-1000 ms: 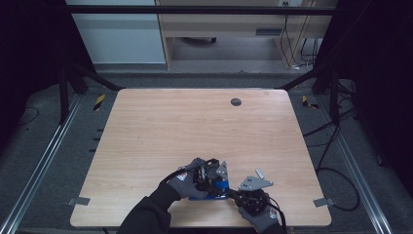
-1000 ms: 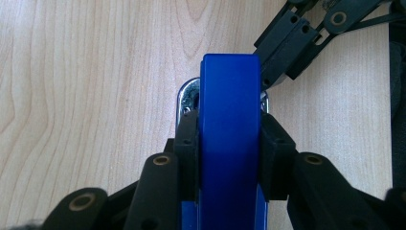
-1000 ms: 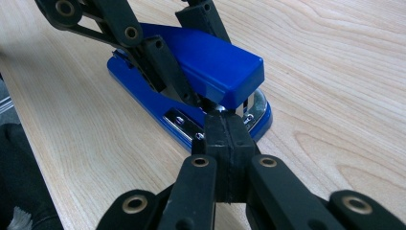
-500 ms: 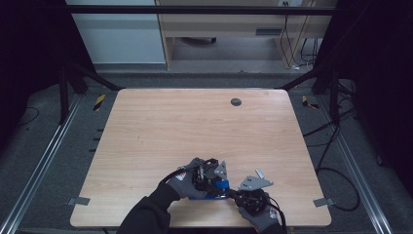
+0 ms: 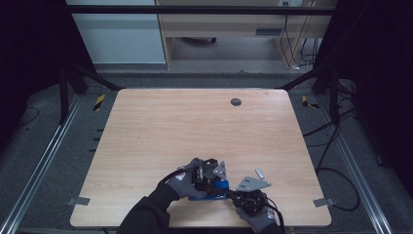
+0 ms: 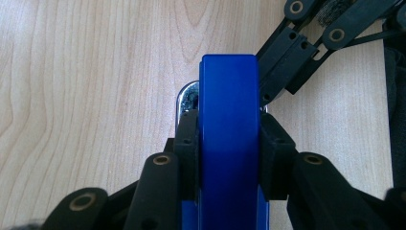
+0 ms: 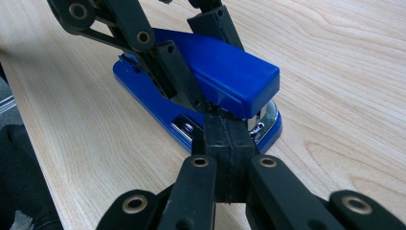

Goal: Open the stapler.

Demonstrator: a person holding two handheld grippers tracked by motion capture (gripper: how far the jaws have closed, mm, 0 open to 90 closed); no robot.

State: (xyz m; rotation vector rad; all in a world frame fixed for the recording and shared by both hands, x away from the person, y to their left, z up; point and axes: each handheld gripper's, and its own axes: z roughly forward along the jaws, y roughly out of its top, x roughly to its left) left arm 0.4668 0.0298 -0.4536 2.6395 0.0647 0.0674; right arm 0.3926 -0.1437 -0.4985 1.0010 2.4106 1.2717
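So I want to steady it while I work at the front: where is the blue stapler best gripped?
Grip the blue stapler across its top arm, one finger on each long flat side, coming from the rear end. Those sides are parallel and narrow. The left gripper is clamped exactly there, leaving the metal nose free.

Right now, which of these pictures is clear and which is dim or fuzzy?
High view: dim and soft, black at the edges, the wooden table evenly lit. Left gripper view: bright, the blue stapler sharp, a small glint on its metal nose. Right gripper view: bright, the right gripper slightly soft up close, wood grain crisp.
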